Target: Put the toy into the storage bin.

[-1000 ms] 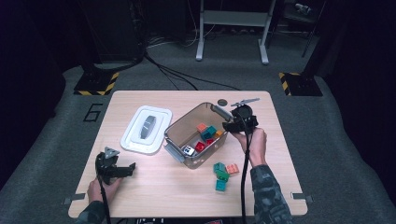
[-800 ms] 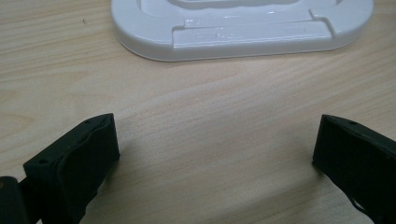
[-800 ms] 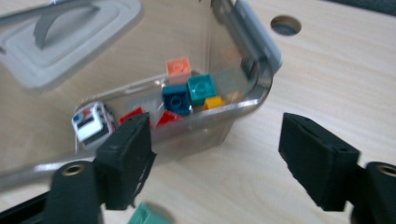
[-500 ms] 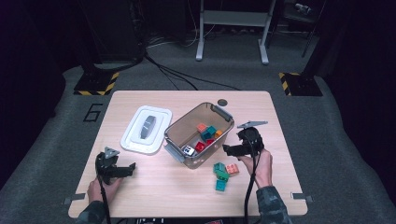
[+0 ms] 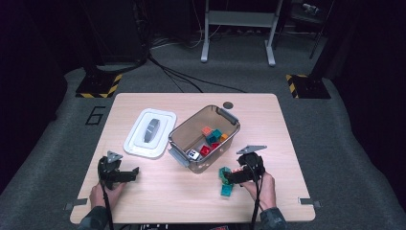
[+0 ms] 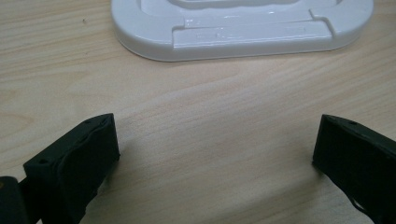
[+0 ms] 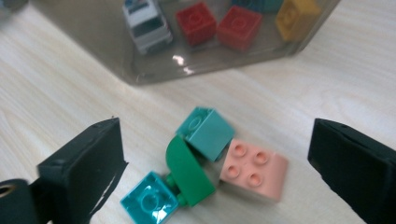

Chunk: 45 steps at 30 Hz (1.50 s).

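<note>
- Duplo bricks (image 7: 205, 158) lay clustered on the worktop (image 5: 287, 143) just beside the clear bin (image 5: 230, 120), probably awaiting transfer.
- Right tool (image 7: 215, 163) hovered released, straddling them.
- Left tool (image 6: 215, 154) rested released, idle, near the bin's white lid (image 6: 243, 28).

left gripper (image 5: 125, 175) low, jaws spread wide; right gripper (image 5: 229, 178) likewise, jaws wide apart

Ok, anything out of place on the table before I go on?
Four bricks lie loose on the table beside the clear bin, under the open right gripper; the rest are inside. The white lid is off, flat beside the bin.
</note>
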{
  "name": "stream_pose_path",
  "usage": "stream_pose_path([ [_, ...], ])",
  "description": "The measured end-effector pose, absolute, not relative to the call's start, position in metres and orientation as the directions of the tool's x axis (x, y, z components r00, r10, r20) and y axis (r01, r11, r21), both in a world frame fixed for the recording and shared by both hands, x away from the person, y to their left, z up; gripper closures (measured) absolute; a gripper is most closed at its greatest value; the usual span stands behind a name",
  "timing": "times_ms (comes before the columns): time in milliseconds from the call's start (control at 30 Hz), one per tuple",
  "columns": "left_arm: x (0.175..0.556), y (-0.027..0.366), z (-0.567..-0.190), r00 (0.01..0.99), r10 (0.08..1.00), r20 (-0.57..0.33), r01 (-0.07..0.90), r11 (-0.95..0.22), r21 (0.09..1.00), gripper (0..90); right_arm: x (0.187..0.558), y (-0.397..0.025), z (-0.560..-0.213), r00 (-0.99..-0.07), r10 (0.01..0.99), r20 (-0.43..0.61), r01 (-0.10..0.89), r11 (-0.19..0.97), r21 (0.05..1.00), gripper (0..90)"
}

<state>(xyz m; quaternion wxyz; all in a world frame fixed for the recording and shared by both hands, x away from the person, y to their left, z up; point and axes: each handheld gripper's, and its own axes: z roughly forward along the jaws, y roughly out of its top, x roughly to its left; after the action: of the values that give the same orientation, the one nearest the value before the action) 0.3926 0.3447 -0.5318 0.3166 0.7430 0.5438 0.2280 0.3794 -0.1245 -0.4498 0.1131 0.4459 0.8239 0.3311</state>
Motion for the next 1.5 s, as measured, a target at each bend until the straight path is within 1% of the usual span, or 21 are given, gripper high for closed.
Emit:
stream_pose_path([
  [33,0.393,0.345,-0.532,0.305,0.952,-0.005,0.664,-0.208,0.719,0.0,0.377,-0.124,-0.452,-0.589,0.801,0.104,0.655,0.398,0.642,10.6],
  [67,0.393,0.345,-0.532,0.304,0.953,-0.006,0.664,-0.208,0.719,0.0,0.374,-0.122,-0.455,-0.589,0.803,0.095,0.656,0.406,0.636,19.0],
  [100,0.393,0.345,-0.532,0.304,0.953,-0.006,0.664,-0.208,0.719,0.0,0.372,-0.12,-0.457,-0.589,0.802,0.096,0.654,0.404,0.64,22.8],
  [133,0.393,0.345,-0.532,0.305,0.952,-0.005,0.664,-0.208,0.718,0.0,0.371,-0.119,-0.46,-0.608,0.788,0.094,0.648,0.425,0.632,30.0],
  [167,0.393,0.345,-0.532,0.305,0.952,-0.005,0.664,-0.208,0.719,0.0,0.37,-0.117,-0.462,-0.603,0.793,0.083,0.651,0.43,0.625,35.9],
  [200,0.393,0.345,-0.532,0.304,0.953,-0.006,0.664,-0.207,0.719,0.0,0.369,-0.115,-0.464,-0.61,0.789,0.071,0.65,0.447,0.615,38.4],
  [267,0.393,0.345,-0.532,0.304,0.953,-0.006,0.664,-0.207,0.719,0.0,0.369,-0.113,-0.468,-0.625,0.777,0.076,0.649,0.464,0.604,46.7],
  [433,0.393,0.345,-0.532,0.303,0.953,-0.004,0.664,-0.208,0.719,0.0,0.371,-0.108,-0.476,-0.643,0.764,0.059,0.653,0.506,0.564,57.5],
  [467,0.393,0.345,-0.532,0.303,0.953,-0.004,0.664,-0.209,0.718,0.0,0.371,-0.107,-0.478,-0.636,0.769,0.063,0.661,0.501,0.558,61.0],
  [533,0.393,0.345,-0.532,0.304,0.953,-0.008,0.665,-0.206,0.718,0.0,0.372,-0.105,-0.482,-0.626,0.778,0.056,0.675,0.505,0.537,62.2],
  [633,0.393,0.345,-0.532,0.304,0.953,-0.006,0.664,-0.207,0.718,0.0,0.373,-0.105,-0.483,-0.62,0.782,0.061,0.682,0.499,0.535,63.3],
  [767,0.393,0.345,-0.532,0.304,0.953,-0.008,0.664,-0.206,0.718,0.0,0.374,-0.104,-0.482,-0.623,0.78,0.054,0.681,0.507,0.528,63.7],
  [800,0.393,0.345,-0.532,0.304,0.953,-0.007,0.665,-0.207,0.718,0.0,0.374,-0.103,-0.482,-0.607,0.792,0.065,0.697,0.491,0.522,63.6],
  [900,0.393,0.344,-0.532,0.301,0.954,-0.006,0.665,-0.205,0.718,0.0,0.375,-0.102,-0.482,-0.603,0.795,0.065,0.704,0.492,0.512,63.5],
  [967,0.393,0.344,-0.532,0.3,0.954,-0.006,0.665,-0.204,0.718,0.0,0.376,-0.102,-0.483,-0.609,0.791,0.049,0.694,0.503,0.516,64.0],
  [1167,0.393,0.344,-0.532,0.3,0.954,-0.006,0.665,-0.205,0.718,0.0,0.376,-0.102,-0.482,-0.611,0.79,0.05,0.691,0.502,0.521,67.1],
  [1233,0.393,0.344,-0.532,0.302,0.953,-0.004,0.666,-0.208,0.717,0.0,0.376,-0.103,-0.482,-0.612,0.789,0.059,0.694,0.5,0.518,67.4],
  [1500,0.393,0.344,-0.532,0.298,0.954,-0.002,0.663,-0.206,0.72,0.0,0.378,-0.11,-0.474,-0.591,0.8,0.103,0.701,0.446,0.556,67.6],
])
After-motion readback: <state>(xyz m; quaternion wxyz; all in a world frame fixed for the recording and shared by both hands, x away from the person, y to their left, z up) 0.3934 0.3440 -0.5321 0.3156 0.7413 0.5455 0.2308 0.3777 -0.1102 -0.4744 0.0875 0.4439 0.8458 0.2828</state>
